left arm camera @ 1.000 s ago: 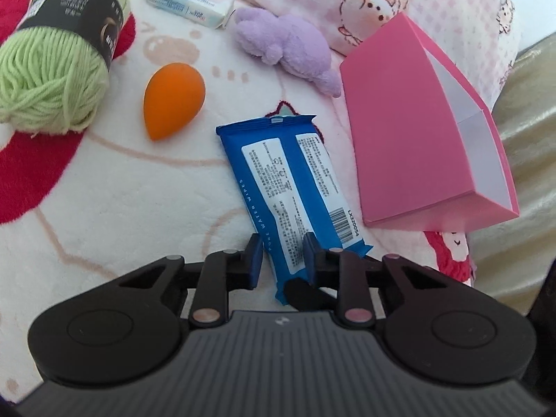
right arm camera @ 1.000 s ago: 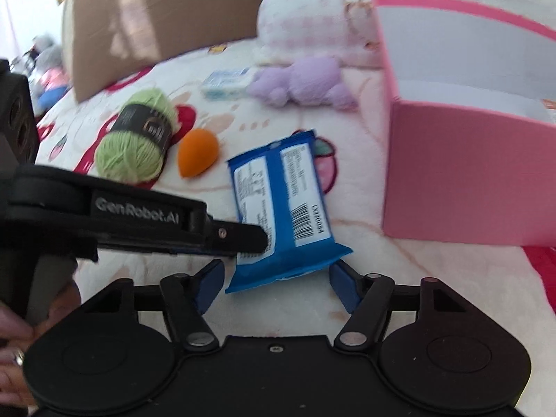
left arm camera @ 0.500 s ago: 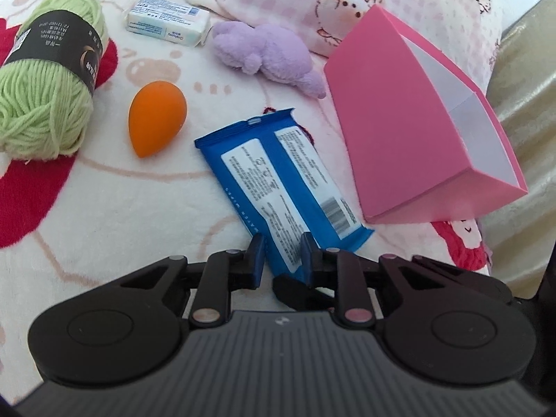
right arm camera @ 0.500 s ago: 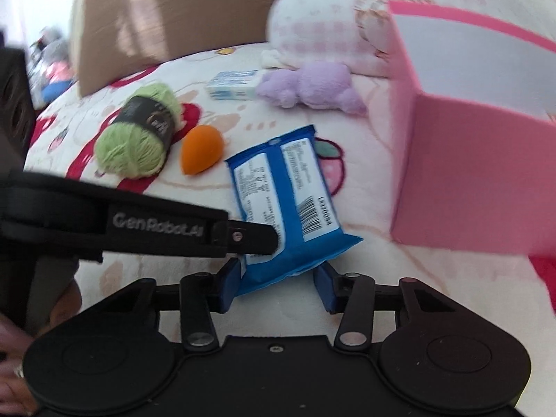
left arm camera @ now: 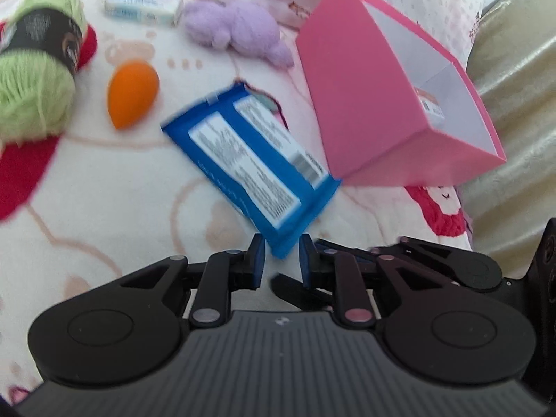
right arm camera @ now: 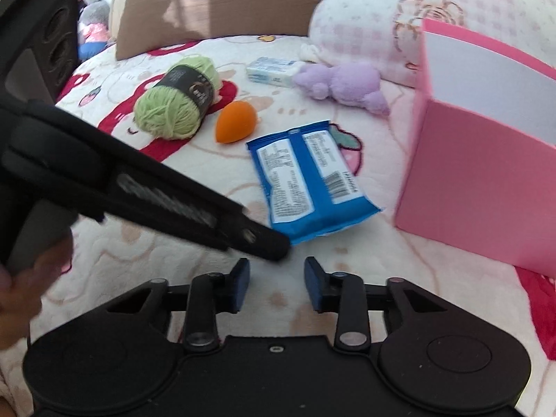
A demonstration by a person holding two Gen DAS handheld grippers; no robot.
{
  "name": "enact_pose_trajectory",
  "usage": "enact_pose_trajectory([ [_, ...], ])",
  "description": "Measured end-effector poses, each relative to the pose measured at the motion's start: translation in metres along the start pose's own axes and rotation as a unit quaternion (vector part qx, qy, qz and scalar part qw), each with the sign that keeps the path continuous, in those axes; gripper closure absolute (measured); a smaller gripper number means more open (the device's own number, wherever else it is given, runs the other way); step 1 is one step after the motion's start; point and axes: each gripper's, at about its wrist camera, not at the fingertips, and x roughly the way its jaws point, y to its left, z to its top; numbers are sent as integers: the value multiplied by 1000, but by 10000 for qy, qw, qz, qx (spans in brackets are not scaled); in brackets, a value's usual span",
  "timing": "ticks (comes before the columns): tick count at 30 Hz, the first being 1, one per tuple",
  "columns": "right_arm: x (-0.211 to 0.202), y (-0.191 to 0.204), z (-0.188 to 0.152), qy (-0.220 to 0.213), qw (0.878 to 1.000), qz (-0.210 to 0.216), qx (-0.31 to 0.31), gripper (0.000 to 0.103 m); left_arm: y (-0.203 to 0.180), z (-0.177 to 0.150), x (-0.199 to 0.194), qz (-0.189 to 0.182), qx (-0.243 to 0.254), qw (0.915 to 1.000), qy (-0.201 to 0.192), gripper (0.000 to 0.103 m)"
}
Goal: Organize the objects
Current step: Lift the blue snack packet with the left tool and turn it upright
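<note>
A blue wipes pack with white label panels hangs tilted over the blanket, its near corner pinched in my left gripper, which is shut on it. In the right wrist view the left gripper reaches in from the left and grips the near left corner of the pack. My right gripper sits just short of the pack. Its jaws are closing, with only blanket between the blue pads. An open pink box stands right of the pack, seen also as a pink wall.
On the patterned blanket lie a green yarn ball, an orange egg-shaped sponge, a purple plush toy and a white-blue packet. A small carton lies inside the box. A pink pillow and cardboard stand behind.
The pack's near end has risen and swung toward the pink box in my left gripper. My right gripper's jaws have narrowed and no longer straddle the pack's near edge.
</note>
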Motion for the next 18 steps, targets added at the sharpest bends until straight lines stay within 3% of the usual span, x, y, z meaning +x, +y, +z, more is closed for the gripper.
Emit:
enact_pose_trajectory([
  [2,0,-8,1,-32,9997,61,240,43,5,6,-4,40,23,10000,-40,84],
  [6,4,-25,4,26,9941,455,987,40,18,16,-6,250,39,9995,-182,81],
  [8,5,-28,2,-132,9894,375,1396,28,22,21,-3,496,114,9984,-247,77],
  [12,13,-24,-2,-386,9795,99,1974,28,29,29,6,616,88,9975,-339,69],
  [18,18,-33,1,-480,9641,356,2586,24,40,34,8,603,21,9974,-382,65],
])
